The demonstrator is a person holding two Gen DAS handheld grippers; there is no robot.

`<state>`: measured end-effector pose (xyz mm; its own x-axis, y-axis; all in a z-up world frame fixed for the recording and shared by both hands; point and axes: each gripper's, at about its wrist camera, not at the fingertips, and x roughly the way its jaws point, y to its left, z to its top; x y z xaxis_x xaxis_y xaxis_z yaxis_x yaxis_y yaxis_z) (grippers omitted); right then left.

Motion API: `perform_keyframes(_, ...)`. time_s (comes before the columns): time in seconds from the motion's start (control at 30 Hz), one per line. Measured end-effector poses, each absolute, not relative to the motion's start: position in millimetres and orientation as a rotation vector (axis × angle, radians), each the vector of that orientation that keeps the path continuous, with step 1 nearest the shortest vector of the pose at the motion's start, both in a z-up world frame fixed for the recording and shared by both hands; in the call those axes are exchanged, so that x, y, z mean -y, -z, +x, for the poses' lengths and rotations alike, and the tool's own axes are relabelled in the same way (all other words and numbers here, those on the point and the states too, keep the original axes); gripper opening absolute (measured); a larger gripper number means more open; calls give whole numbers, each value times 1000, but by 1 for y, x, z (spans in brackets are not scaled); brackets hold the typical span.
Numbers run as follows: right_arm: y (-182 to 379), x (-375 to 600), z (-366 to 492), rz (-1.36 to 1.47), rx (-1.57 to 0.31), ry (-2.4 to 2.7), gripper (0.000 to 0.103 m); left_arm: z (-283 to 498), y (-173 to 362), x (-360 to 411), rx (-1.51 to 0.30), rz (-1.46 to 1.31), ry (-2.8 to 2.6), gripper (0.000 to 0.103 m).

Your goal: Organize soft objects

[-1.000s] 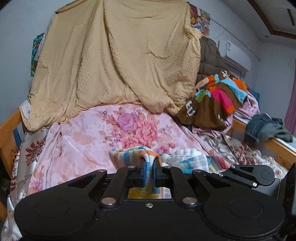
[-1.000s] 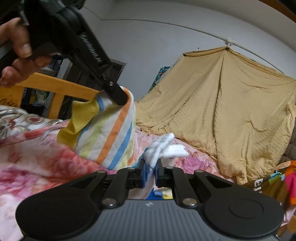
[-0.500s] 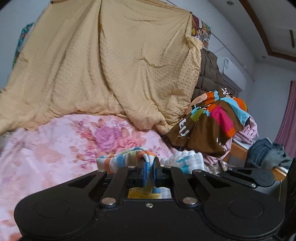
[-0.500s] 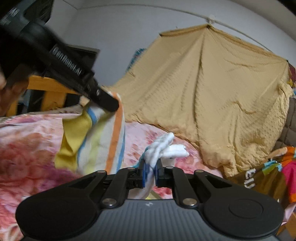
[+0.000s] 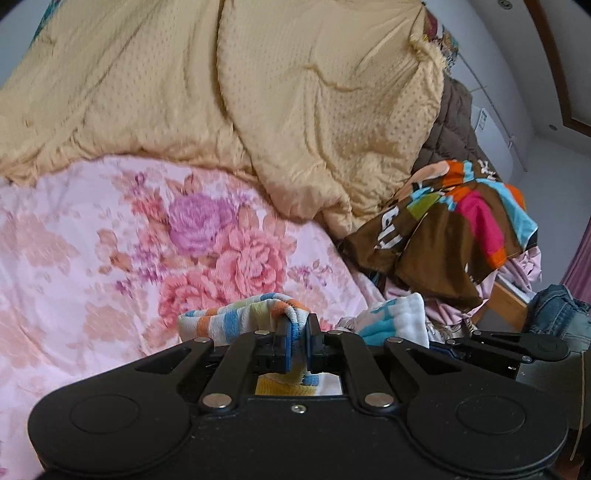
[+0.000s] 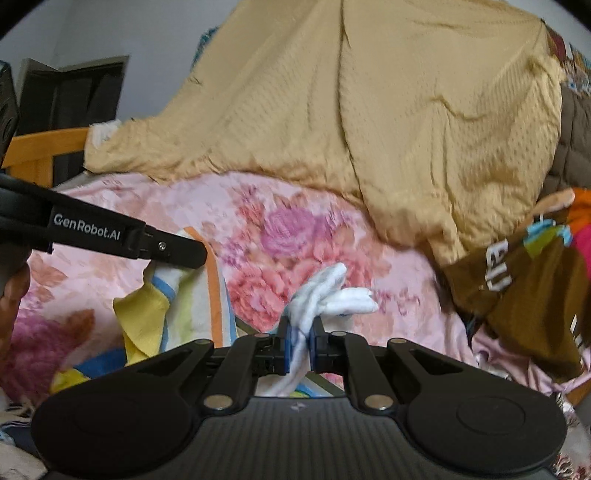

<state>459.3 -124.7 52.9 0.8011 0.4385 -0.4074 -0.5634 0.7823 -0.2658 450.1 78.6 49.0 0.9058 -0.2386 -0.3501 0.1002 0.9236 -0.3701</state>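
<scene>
Left tongs [image 5: 297, 341] clamped on one edge of the striped towel [image 5: 243, 319]; right tongs [image 6: 300, 349] clamped on its white edge, probably the same towel. Cloth hangs between both, above the pink floral quilt [image 5: 110, 258]. Tan blanket [image 5: 258, 92] heaped behind.

A pink floral-printed quilt [image 5: 110, 258] covers the bed, a tan dimpled blanket [image 5: 258, 92] heaped against the pale grey wall [image 6: 129, 29] behind it, with an orange wooden bed rail [image 6: 40, 147], a dark doorway [image 6: 74, 92] and a white wall-mounted air conditioner [image 5: 495, 129].
</scene>
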Motion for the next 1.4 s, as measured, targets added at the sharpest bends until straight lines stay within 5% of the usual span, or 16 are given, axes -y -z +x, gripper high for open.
perform_keyframes(0.6, -14, 141, 515, -225, -528, -506, 17, 494, 2, -72, -518, -399, 124, 8)
perform_keyframes(1.07, 5, 147, 518, -122, -596, -540, 50, 495, 13, -79, -548, -427, 104, 12)
perform_keyframes(1.4, 25, 153, 518, -90, -639, -552, 55, 493, 14, -77, -557, -412, 106, 17)
